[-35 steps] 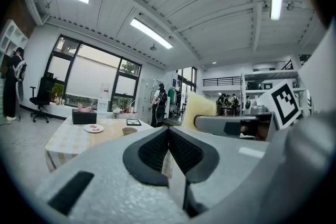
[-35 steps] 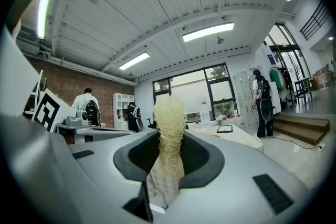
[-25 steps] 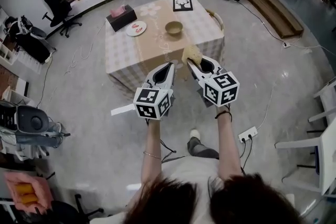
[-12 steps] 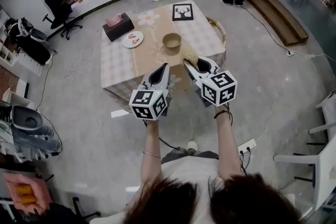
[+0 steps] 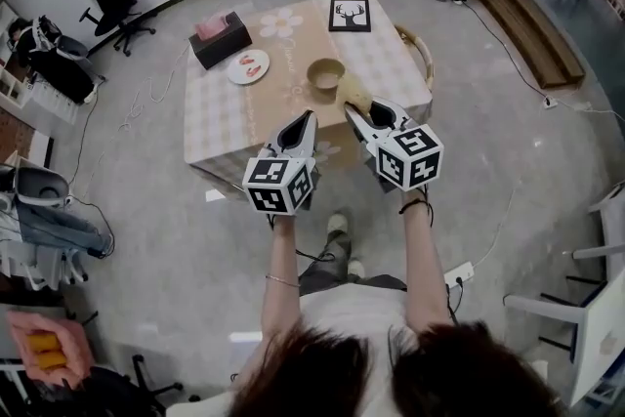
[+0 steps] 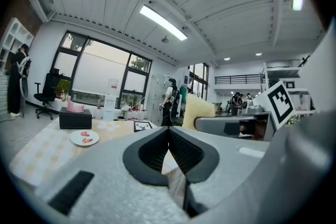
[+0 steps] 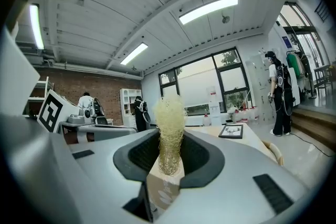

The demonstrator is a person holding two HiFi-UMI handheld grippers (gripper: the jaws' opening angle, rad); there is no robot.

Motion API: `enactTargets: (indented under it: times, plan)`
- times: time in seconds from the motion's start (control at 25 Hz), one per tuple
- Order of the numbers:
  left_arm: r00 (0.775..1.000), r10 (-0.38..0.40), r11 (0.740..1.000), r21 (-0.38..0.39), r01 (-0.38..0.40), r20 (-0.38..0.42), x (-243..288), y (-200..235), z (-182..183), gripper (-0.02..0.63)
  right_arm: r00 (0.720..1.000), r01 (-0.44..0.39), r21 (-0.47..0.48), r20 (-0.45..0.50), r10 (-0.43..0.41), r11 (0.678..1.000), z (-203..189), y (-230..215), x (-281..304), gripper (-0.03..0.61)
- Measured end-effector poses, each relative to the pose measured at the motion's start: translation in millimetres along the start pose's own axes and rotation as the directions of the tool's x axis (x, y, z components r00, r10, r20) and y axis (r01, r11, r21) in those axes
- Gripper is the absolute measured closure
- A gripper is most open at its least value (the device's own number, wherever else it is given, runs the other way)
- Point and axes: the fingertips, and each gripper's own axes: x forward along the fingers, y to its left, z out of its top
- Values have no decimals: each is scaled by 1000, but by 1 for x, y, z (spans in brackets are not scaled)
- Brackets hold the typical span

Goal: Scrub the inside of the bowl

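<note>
Change: The person is stepping closer than a second ago, so the table (image 5: 223, 112) is sitting lower in the head view. Both tools are now reaching over its near edge.
Left gripper (image 5: 309, 116): Its jaws are squeezing tight together, with nothing between them.
Right gripper (image 5: 353, 110): Its jaws are pinching a yellow scrubber (image 5: 354, 94), which is sticking up past the tips.
Bowl (image 5: 326, 73): It is sitting upright on the table, just past the scrubber and not touching it.
Table edges: The near edge is lying right under the tool tips. The plate (image 5: 248, 65) and the tissue box (image 5: 219, 26) are sitting to the left, well apart from the bowl.
Open room: Bare cloth is showing between the bowl and the plate. Wide grey floor is lying all around the table.
</note>
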Motion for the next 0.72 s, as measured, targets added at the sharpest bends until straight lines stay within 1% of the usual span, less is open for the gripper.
enactTargets:
  times: [0.2, 0.44, 0.56, 0.68, 0.72]
  plan:
    - [1000, 5, 1000, -10, -5, -31, 34, 25, -7, 603, 1000, 8, 13, -11, -8, 1000, -1, -30, 32, 479]
    - [996, -5, 999, -54, 1, -88, 76, 63, -17, 603, 999, 15, 32, -37, -14, 999, -4, -61, 79, 479]
    - [991, -35, 997, -78, 25, -128, 97, 77, -24, 603, 999, 20, 40, -49, -18, 999, -6, -74, 101, 479]
    - [982, -41, 996, -86, 25, -186, 116, 94, -36, 603, 997, 30, 42, -69, -27, 999, -10, -89, 123, 479]
    - [978, -45, 994, -104, 24, -206, 122, 100, -41, 603, 997, 34, 43, -77, -30, 999, -12, -94, 129, 479]
